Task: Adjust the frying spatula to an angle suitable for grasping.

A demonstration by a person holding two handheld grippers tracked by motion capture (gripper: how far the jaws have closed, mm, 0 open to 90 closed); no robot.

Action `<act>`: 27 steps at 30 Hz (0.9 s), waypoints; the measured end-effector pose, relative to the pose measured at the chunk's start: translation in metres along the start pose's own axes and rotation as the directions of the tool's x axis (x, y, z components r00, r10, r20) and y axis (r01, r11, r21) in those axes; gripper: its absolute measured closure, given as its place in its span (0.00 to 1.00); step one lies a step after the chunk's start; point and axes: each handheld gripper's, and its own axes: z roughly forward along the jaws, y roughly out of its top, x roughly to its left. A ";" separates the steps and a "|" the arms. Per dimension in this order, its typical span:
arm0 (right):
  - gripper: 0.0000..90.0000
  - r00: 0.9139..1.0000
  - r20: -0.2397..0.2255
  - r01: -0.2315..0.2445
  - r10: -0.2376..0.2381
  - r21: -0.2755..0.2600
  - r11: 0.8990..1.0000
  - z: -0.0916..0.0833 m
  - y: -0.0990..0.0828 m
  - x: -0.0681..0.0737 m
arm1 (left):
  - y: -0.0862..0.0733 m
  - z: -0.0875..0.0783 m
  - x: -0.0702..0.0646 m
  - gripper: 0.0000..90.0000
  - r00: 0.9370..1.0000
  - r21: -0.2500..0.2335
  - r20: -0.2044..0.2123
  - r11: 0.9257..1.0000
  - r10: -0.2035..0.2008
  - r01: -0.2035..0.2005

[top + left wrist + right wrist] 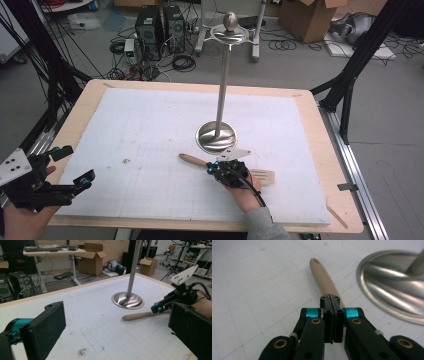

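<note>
A wooden table [327,150] is carrying a white gridded mat [150,150] that is covering nearly all of its top. The tall metal stand [220,100], the landmark here, is rising from a round polished base [216,136] that is sitting on the mat slightly right of centre, with a ball-shaped knob and a ring at its top.

The left gripper [70,167] is hovering well to the left of the stand, over the near left edge of the mat, held in a hand [22,220] at the table's near corner. Its jaws are standing wide apart with nothing between them; in the left gripper view the two black pads [47,327] are framing bare mat, with the stand's base [128,300] lying ahead of them.

The right gripper [214,169] is sitting just in front of the stand's base, on the near side, held in the person's right hand [245,192]. Its jaws are pressed flat together, pad against pad, gripping nothing, and their tips are hanging right above a wooden spatula [192,160].

The wooden spatula is lying flat on the mat just in front of the stand's base. Its rounded handle [323,277] is pointing away to the left of the base, and its slotted blade [265,176] is showing to the right of the gripper.
</note>
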 end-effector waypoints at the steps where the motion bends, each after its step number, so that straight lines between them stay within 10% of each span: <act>1: 1.00 1.000 0.002 -0.003 0.003 -0.014 1.000 -0.006 0.002 -0.002 | 0.000 0.001 0.000 0.02 1.000 0.003 0.002 1.000 0.002 -0.002; 7: 1.00 0.999 0.041 -0.014 0.016 -0.046 0.999 -0.026 0.003 -0.018 | -0.001 0.004 -0.002 0.02 1.000 0.010 0.009 1.000 0.006 -0.007; 20: 1.00 0.985 0.170 -0.045 0.023 0.126 0.991 -0.013 -0.007 -0.026 | -0.002 0.005 -0.001 0.02 1.000 0.017 0.010 1.000 0.003 -0.003; 27: 1.00 0.987 0.157 -0.060 0.036 0.153 0.986 -0.009 -0.011 -0.028 | -0.003 0.006 -0.001 0.02 1.000 0.019 0.008 1.000 0.000 0.000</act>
